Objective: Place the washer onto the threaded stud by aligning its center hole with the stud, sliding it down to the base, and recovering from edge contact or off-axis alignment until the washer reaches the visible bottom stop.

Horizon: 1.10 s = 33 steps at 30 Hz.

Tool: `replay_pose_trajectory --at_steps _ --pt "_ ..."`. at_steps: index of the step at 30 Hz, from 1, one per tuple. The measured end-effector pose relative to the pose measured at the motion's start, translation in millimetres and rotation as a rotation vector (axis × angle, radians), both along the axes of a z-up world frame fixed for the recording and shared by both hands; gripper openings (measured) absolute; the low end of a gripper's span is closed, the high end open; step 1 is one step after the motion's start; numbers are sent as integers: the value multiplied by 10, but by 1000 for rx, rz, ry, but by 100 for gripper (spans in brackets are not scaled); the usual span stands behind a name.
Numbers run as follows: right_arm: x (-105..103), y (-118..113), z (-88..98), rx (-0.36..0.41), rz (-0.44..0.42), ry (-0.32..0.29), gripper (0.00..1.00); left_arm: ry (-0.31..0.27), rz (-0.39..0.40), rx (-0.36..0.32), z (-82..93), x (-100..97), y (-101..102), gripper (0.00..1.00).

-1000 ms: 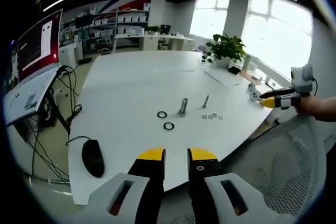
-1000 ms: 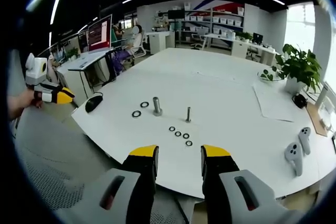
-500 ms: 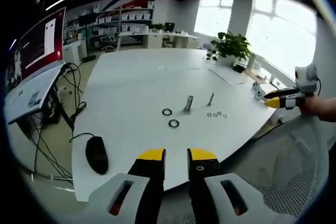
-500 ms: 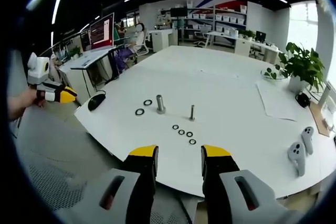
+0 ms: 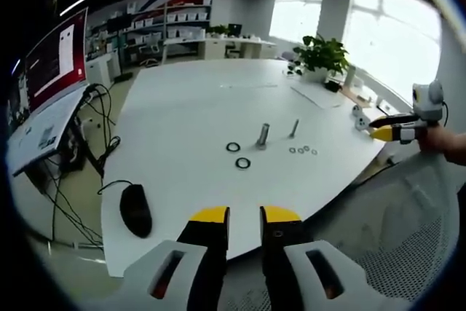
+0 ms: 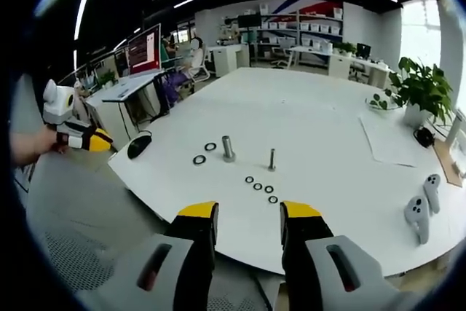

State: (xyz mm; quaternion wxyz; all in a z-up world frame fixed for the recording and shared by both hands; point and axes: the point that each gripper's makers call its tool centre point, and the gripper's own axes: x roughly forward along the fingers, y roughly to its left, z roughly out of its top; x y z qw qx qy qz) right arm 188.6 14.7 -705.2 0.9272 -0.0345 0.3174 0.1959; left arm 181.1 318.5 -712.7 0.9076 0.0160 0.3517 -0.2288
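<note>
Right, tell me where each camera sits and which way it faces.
Left gripper view: rides the left gripper, off the white table's near edge, facing the thick threaded steel stud and black ring washers; right gripper in a hand at right.
Right gripper view: rides the right gripper, facing the same table, stud and washers; left gripper at left.
Shared: table, stud, washers.

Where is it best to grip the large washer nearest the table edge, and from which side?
Grip the large washer across its outer rim, coming from above. It lies flat, so only its edge offers a hold, and the center hole stays free for the thick stud.
</note>
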Motion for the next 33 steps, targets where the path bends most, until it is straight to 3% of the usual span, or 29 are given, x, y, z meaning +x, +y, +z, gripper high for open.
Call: replay_pose_trajectory --at_steps 12,23,33 --pt "12 21 58 58 -7 -14 39 28 6 26 -52 -28 18 18" --pt "13 50 50 63 -5 -10 46 26 22 61 -75 -16 103 19" --pt "-6 64 16 52 4 2 46 18 38 59 -66 -4 151 18"
